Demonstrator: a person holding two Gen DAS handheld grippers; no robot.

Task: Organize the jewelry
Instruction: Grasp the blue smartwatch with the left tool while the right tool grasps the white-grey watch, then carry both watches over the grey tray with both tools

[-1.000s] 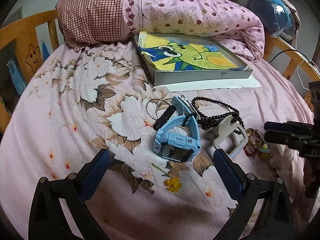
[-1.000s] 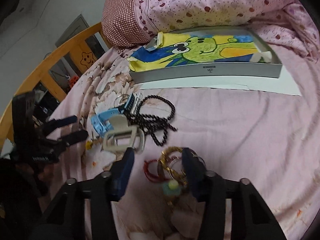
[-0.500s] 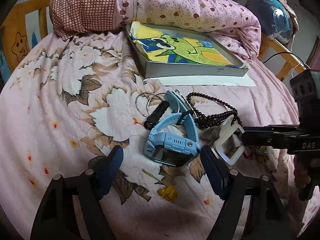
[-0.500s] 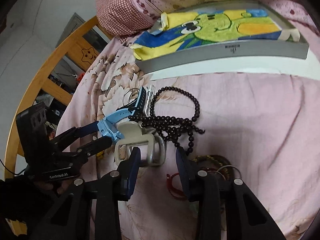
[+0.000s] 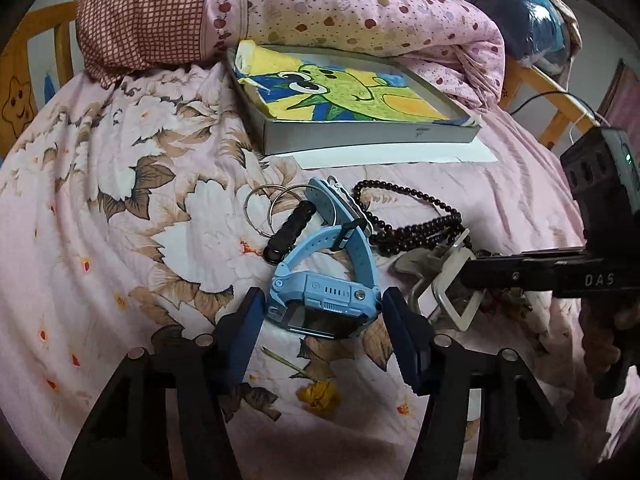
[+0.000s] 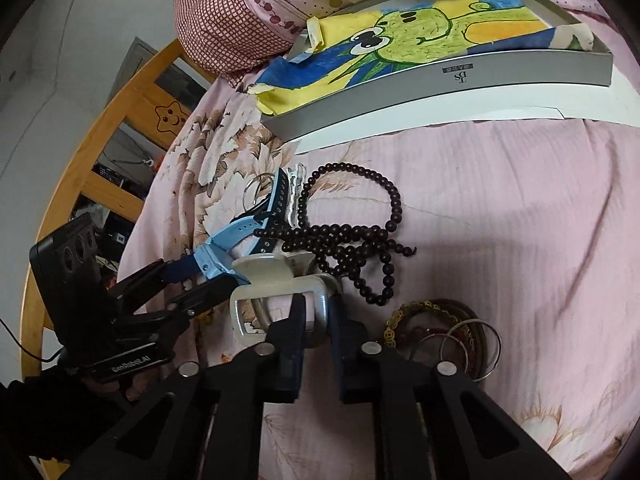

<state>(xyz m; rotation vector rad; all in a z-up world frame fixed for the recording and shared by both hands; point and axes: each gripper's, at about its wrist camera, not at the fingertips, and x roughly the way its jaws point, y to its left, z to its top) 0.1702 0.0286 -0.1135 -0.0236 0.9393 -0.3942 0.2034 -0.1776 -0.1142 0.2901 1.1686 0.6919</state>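
A light blue watch [image 5: 326,292] lies on the pink floral bedspread, its body between the fingers of my left gripper [image 5: 322,312], which touch or nearly touch its sides. My right gripper [image 6: 316,312] is shut on a cream hair claw clip [image 6: 276,280], which also shows in the left wrist view [image 5: 448,276]. A dark bead necklace [image 6: 352,240] lies beside the clip and the watch strap. Several bangles [image 6: 448,324] lie right of my right gripper. Two metal rings [image 5: 268,208] and a black fob [image 5: 290,232] lie by the strap.
A grey shallow box [image 5: 360,136] lined with a cartoon drawing [image 5: 340,92] sits beyond the jewelry on white paper [image 5: 400,156]. Pillows [image 5: 280,4] lie behind it. A wooden bed rail [image 6: 100,152] runs along the left edge.
My left gripper moved forward and narrowed around the blue watch. My right gripper moved left from over the bangles and closed on the hair claw clip.
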